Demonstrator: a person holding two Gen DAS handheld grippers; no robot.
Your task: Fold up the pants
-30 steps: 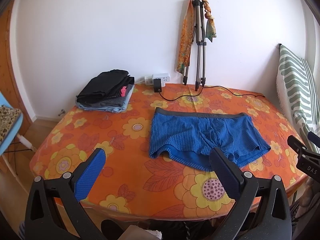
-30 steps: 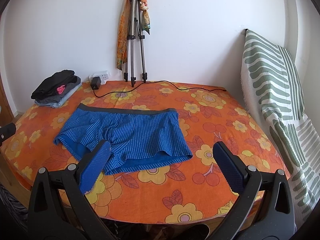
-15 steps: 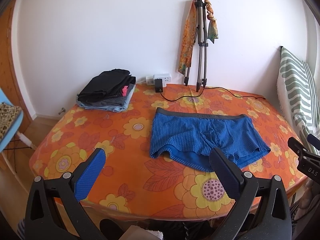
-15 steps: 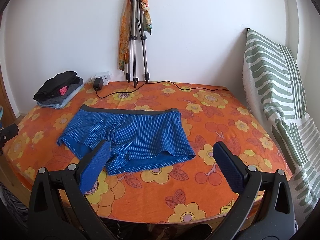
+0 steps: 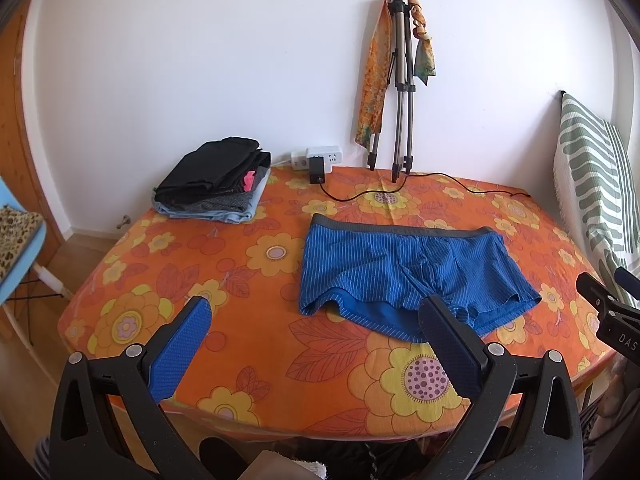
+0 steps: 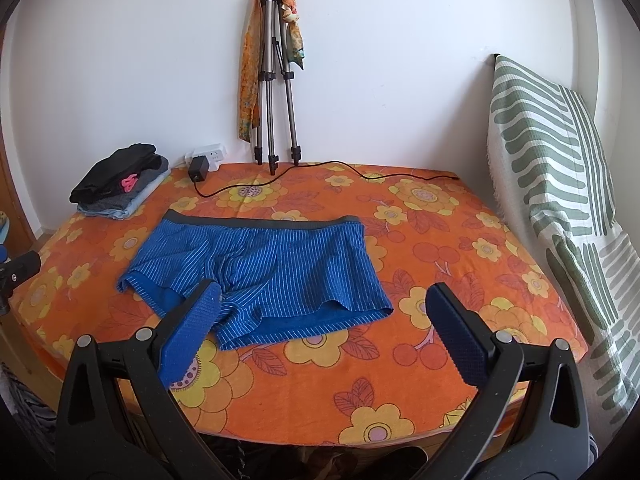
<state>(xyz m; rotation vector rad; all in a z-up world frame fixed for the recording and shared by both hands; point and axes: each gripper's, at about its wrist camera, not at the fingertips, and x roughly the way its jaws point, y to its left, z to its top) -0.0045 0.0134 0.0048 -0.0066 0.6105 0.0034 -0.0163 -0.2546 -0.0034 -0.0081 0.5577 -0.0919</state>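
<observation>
A pair of blue striped shorts (image 5: pixel 404 272) with a grey waistband lies flat and unfolded on the orange flowered table (image 5: pixel 248 344), waistband toward the wall. The shorts also show in the right wrist view (image 6: pixel 260 268). My left gripper (image 5: pixel 316 320) is open and empty, held above the table's front edge, left of the shorts' near hem. My right gripper (image 6: pixel 324 312) is open and empty, above the near hem at the shorts' right leg. Neither touches the cloth.
A stack of folded clothes (image 5: pixel 216 180) sits at the back left. A power strip (image 5: pixel 318 158) with a black cable (image 6: pixel 320 166) lies along the back edge beside a tripod (image 5: pixel 400 92). A green striped cloth (image 6: pixel 560 184) hangs at the right. A blue chair (image 5: pixel 16 248) stands left.
Both grippers have drifted slightly; the table and shorts sit a little lower and nearer in view. The jaws stay open and the shorts have not moved.
</observation>
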